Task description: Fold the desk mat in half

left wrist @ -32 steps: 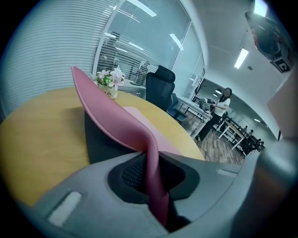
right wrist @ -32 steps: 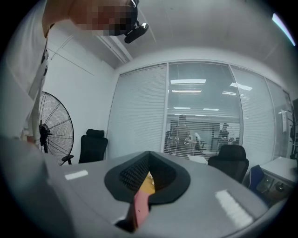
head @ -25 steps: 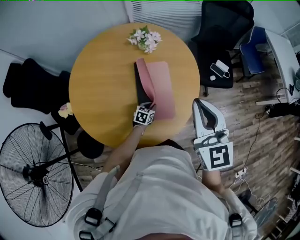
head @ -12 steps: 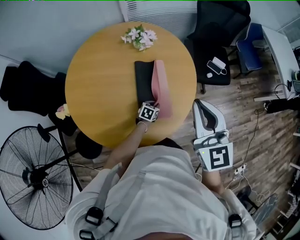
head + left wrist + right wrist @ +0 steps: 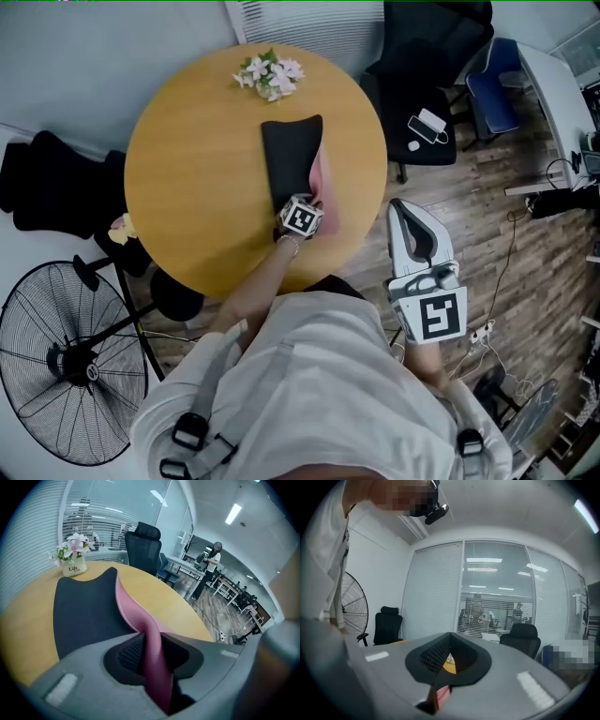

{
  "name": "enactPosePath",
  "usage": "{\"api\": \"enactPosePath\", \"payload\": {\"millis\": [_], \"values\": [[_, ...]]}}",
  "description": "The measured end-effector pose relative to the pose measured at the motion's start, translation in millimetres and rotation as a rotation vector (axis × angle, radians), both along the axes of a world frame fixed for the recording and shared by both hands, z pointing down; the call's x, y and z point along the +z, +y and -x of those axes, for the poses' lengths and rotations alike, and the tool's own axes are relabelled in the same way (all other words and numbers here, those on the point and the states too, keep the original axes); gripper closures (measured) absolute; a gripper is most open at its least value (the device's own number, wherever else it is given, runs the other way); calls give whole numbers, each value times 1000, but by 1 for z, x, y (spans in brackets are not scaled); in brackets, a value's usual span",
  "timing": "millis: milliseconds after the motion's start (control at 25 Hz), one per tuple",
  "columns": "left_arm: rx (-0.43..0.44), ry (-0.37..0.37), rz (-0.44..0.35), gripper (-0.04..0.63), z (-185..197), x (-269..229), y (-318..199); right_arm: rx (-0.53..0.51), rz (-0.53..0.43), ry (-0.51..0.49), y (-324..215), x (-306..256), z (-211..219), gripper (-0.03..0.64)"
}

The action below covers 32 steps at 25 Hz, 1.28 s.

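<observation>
The desk mat (image 5: 291, 155) lies in the middle of the round wooden table (image 5: 187, 187). Its black face is up and a narrow pink strip (image 5: 321, 183) curls up along its right side. My left gripper (image 5: 312, 201) is at the mat's near right corner. In the left gripper view the pink edge (image 5: 140, 620) stands upright between the jaws of my left gripper (image 5: 151, 634). The jaws have just been opening a little, and their tips still touch the mat on both sides. My right gripper (image 5: 399, 206) hangs off the table's right edge, shut on nothing (image 5: 450, 634).
A small pot of flowers (image 5: 267, 73) stands at the table's far edge, beyond the mat (image 5: 72, 555). Black office chairs (image 5: 431, 56) stand at the back right and another (image 5: 52, 183) at the left. A floor fan (image 5: 70, 361) is at the near left.
The wide pink flap has shrunk to a narrow strip at the right, and the black face now covers most of the mat. My left gripper has moved slightly right and farther in.
</observation>
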<state>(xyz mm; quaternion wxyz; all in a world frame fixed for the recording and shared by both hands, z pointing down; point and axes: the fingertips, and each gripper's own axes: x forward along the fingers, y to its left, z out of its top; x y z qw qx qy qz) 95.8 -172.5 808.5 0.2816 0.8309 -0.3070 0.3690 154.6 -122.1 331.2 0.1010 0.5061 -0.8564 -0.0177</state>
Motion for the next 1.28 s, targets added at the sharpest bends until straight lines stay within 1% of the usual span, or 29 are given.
{"api": "enactPosePath", "payload": {"millis": [80, 160, 200, 240, 320, 400, 440, 560, 720, 840, 1040, 1200, 1280], "values": [[13, 0, -27, 434, -5, 2, -4, -7, -10, 13, 2, 2, -3, 612], [29, -2, -35, 402, -8, 0, -5, -6, -10, 15, 2, 3, -5, 612], [34, 4, -29, 409, -10, -2, -4, -3, -10, 15, 2, 3, -6, 612], [38, 15, -21, 369, -12, -4, -3, -1, -10, 16, 3, 3, -6, 612], [47, 40, -23, 384, -17, -10, 1, 0, -10, 16, 3, 3, -5, 612], [44, 69, -43, 387, -19, -18, 3, -3, -13, 15, 3, 2, -3, 612], [38, 94, -48, 396, -19, -24, 4, -4, -14, 14, 3, 2, -2, 612], [28, 171, -54, 396, -21, -40, 11, -9, -15, 15, 6, 1, 2, 612], [-14, 237, -92, 412, -13, -64, 9, -18, -22, 14, 10, 1, 10, 612], [-58, 291, -155, 456, -1, -98, 2, -16, -31, 12, 13, -1, 15, 612], [-141, 384, -313, 525, 29, -184, -8, 17, -11, 26, 16, -3, 16, 612], [-167, 435, -449, 546, 55, -261, -6, 7, -50, 5, 19, -12, 24, 612], [-169, 454, -517, 552, 66, -300, -1, -7, -45, 7, 21, -12, 29, 612]]}}
